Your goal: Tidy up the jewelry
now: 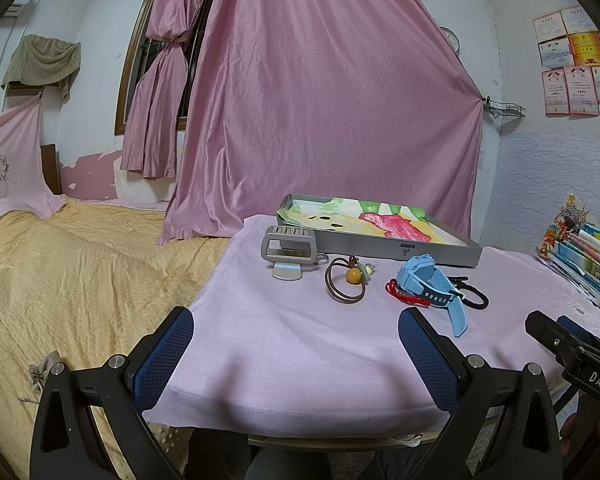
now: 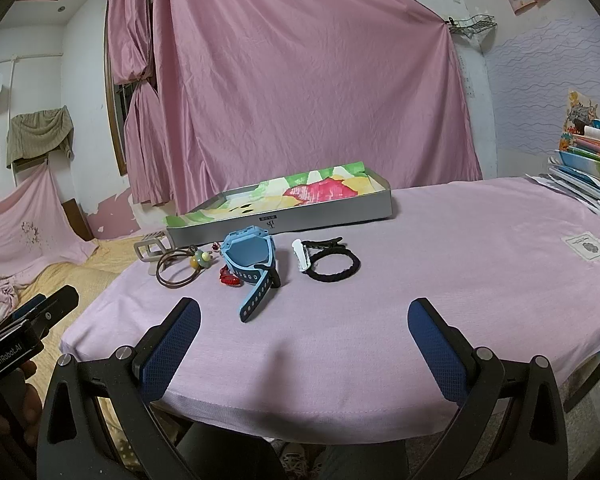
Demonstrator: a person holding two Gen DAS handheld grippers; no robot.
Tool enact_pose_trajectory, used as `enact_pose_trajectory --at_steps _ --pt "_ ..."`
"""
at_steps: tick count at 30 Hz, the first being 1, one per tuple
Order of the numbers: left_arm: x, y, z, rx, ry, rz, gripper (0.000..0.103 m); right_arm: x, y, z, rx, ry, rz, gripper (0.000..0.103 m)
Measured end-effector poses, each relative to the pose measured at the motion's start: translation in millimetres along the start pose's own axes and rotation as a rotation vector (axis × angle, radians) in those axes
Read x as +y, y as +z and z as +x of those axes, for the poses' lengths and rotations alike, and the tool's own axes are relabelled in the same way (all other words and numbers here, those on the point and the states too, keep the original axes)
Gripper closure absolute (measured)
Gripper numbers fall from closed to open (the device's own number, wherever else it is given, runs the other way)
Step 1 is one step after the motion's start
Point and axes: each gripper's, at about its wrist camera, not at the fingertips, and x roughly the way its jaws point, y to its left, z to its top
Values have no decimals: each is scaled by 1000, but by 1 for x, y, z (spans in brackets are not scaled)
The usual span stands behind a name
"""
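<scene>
Both the left gripper [image 1: 296, 354] and right gripper [image 2: 304, 346] hang spread wide, empty. The blue watch [image 2: 250, 256] is light with a rigid case; grasp across the case, since its strap [image 2: 254, 296] flexes.

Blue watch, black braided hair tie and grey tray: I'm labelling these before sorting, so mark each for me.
blue watch [image 2: 247, 254], right wrist view, on the watch face.
black braided hair tie [image 2: 336, 271], right wrist view, on its near braided loop.
grey tray [image 1: 380, 251], left wrist view, on its front wall.
</scene>
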Motion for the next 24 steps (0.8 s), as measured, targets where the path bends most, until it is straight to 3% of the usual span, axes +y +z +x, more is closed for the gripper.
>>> enact_pose_trajectory --at_steps 16,24 --pt "5 0 4 3 0 3 0 0 -2 4 8 -1 11 1" --pt "12 17 16 13 -38 10 0 -10 11 16 9 -21 33 1"
